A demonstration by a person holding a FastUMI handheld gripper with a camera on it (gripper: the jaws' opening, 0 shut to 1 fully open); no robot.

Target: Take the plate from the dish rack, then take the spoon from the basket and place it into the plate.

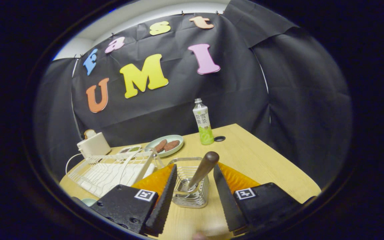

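gripper view: looking down over a light wooden table [262,160] inside the booth. gripper [192,186] spread wide open, touching nothing, one finger on each side of the wire basket [189,186]. basket sitting right between the fingers, not squeezed, gaps on both sides. spoon [202,170] standing in that basket, brown wooden handle leaning up and toward the right finger, business end down inside the wires. white dish rack [112,171] just left of the basket, running along the table's left edge; can't make out a plate in it for sure. behind the rack, at the far left corner, a cream toaster [93,144] with a white cable. pale green plate [165,145] with two brown patties [166,145] near the far edge, beyond the basket. green tea bottle [203,121] upright further along the far edge, with a round cable hole [219,138] just beside it.
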